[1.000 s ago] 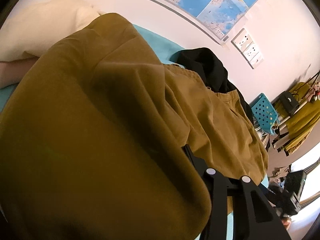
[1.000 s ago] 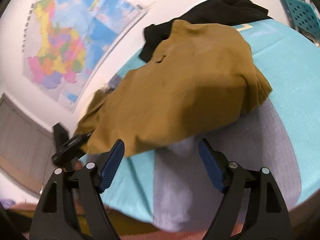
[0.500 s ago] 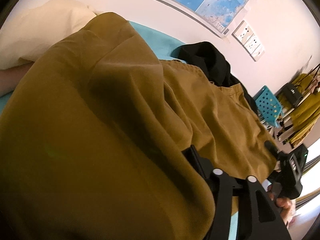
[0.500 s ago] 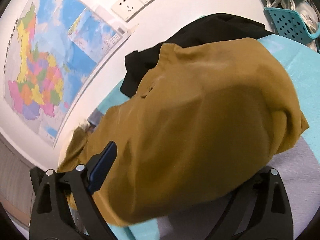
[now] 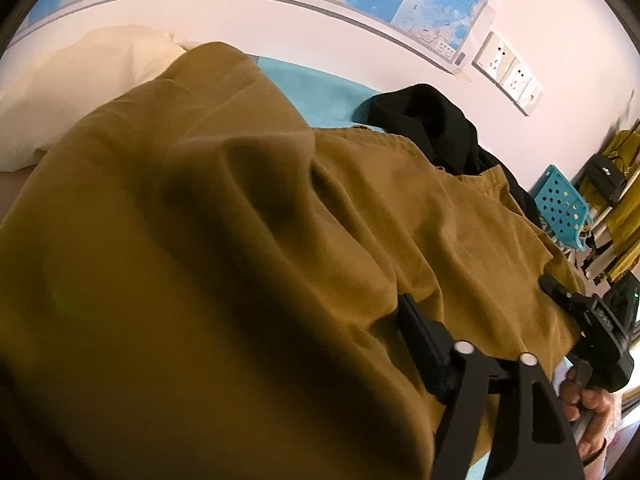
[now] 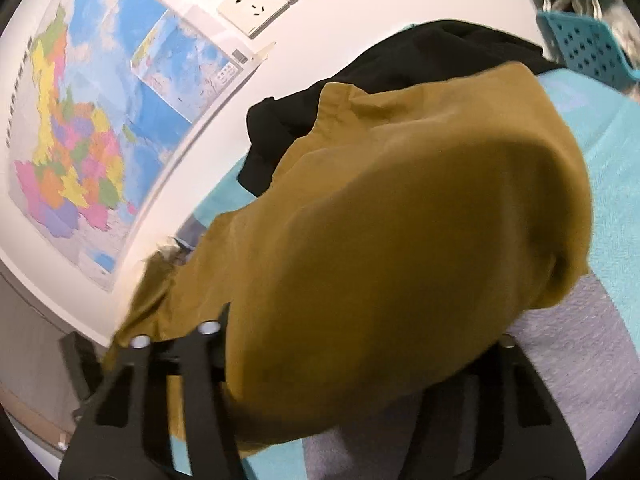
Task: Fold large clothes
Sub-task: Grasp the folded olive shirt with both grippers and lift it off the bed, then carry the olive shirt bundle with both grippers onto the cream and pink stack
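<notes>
Mustard garment point(image 6: 400, 220) heaped on teal bed point(image 6: 612, 168), right gripper point(image 6: 360, 360) jaws closing around its fold, left gripper point(image 5: 280, 380) jaws opening, cloth draped over them, grip unclear

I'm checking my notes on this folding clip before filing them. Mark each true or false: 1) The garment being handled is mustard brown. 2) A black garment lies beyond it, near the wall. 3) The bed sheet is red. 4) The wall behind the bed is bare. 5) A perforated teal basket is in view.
1) True: the mustard-brown garment fills both views.
2) True: the black garment lies past it by the wall.
3) False: the bed sheet is turquoise.
4) False: a map and power sockets are on the wall.
5) True: the teal basket sits at the far end of the bed.
</notes>
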Tool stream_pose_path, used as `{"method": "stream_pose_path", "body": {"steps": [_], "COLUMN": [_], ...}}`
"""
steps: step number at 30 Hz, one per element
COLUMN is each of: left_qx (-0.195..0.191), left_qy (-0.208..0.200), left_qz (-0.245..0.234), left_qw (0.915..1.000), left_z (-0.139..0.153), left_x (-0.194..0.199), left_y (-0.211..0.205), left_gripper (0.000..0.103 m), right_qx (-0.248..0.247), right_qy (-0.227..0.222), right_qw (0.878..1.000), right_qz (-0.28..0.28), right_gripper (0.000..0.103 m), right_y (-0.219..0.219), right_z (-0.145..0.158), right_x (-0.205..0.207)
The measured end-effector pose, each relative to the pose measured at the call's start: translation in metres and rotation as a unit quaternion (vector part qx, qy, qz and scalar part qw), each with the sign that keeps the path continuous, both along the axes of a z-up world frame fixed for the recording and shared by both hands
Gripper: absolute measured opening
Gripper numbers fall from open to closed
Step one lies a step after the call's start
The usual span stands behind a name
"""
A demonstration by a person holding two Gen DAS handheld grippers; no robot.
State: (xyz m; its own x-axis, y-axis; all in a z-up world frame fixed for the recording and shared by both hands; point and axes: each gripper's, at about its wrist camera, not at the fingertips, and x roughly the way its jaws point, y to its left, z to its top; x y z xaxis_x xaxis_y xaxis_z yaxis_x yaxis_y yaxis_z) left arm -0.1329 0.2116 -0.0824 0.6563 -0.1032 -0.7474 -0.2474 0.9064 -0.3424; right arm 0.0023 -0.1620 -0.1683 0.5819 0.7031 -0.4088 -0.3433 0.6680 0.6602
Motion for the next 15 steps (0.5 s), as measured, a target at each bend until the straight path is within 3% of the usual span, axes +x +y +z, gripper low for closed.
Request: {"method": "stream_pose_path", "body": {"steps": [2, 5, 7, 9, 11, 13, 15], "left_qx": [0.004, 0.001, -0.001, 0.001, 0.002, 0.003, 0.010], "left_qy": [-0.002, -0.004, -0.005, -0.002, 0.000, 0.000, -0.005], "left_qz": [-0.001, -0.002, -0.002, -0.001, 0.004, 0.006, 0.007], "left_qw": [1.0000, 1.0000, 1.0000, 1.0000, 1.0000, 1.0000, 0.9999], "left_z": [0.000, -0.001, -0.001, -0.001, 0.000, 0.001, 0.007], "left_x": [0.000, 0.001, 0.002, 0.005, 0.006, 0.006, 0.004], "left_y": [0.001, 0.003, 0.004, 0.004, 0.004, 0.004, 0.004], "left_gripper": [0.067, 0.068, 0.070, 0.070, 0.064, 0.056, 0.047], "right_qx": [0.000, 0.014, 0.015, 0.005, -0.002, 0.005, 0.017], "right_qy": [0.002, 0.006, -0.002, -0.007, -0.010, -0.005, -0.008], "right_qw": [1.000, 1.000, 1.000, 1.000, 1.000, 1.000, 0.999], "right_qz": [0.004, 0.011, 0.020, 0.020, 0.016, 0.022, 0.040], "right_gripper": [0.052, 0.060, 0.074, 0.076, 0.063, 0.041, 0.031], "right_y": [0.001, 0.003, 0.008, 0.014, 0.017, 0.014, 0.010], "right_z": [-0.001, -0.002, 0.001, 0.003, 0.003, 0.001, 0.006], "right_x": [0.001, 0.005, 0.005, 0.005, 0.006, 0.010, 0.009]}}
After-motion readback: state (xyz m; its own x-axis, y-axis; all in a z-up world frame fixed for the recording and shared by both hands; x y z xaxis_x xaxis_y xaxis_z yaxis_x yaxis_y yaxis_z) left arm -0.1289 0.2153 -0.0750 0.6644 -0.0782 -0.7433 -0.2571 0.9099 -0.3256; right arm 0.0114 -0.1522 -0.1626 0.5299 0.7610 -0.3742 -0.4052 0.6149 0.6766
